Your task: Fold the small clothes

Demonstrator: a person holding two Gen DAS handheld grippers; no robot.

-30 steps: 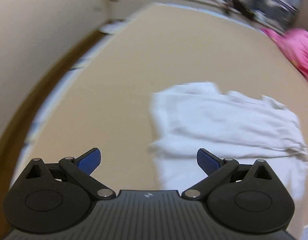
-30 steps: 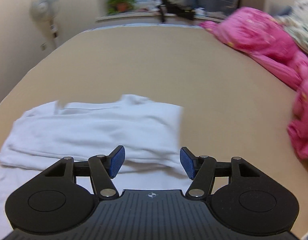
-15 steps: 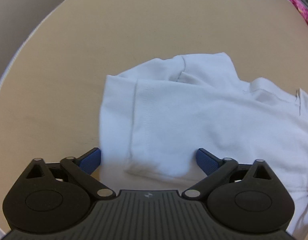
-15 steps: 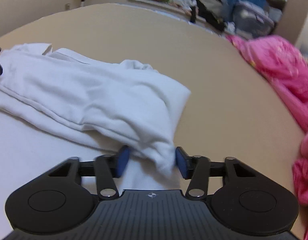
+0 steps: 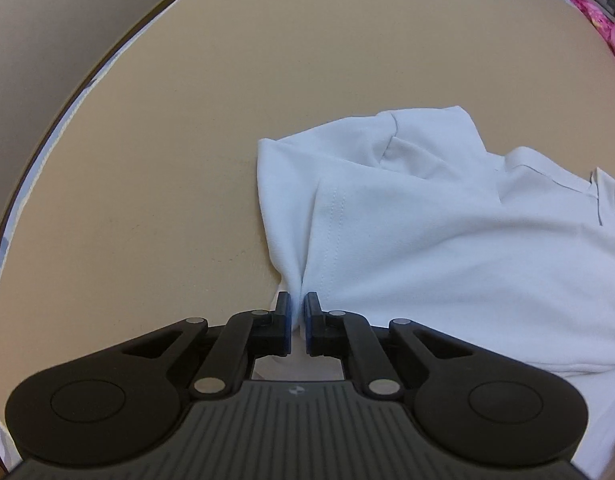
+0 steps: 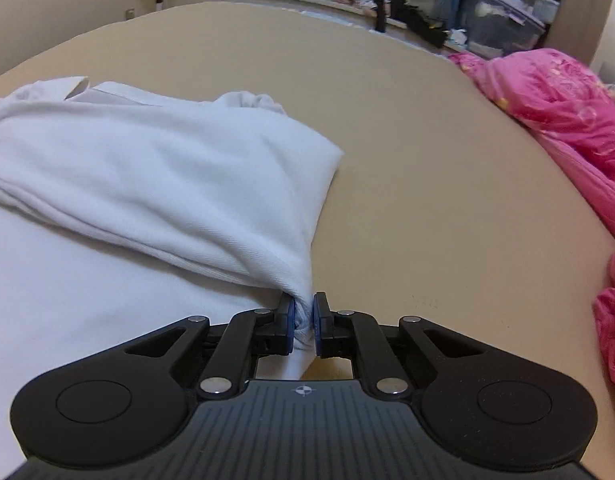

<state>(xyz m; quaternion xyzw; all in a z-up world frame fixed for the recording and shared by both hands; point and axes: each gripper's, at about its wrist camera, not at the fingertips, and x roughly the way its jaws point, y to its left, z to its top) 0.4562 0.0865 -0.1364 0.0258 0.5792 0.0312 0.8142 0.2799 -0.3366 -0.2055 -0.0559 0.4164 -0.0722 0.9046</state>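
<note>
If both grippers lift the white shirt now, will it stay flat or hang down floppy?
Probably floppy: the white shirt bunches into a thin wad where the right gripper is closing on it. It likely sags between the pinches, as the left gripper is also closing on only a corner. Seems light.
</note>
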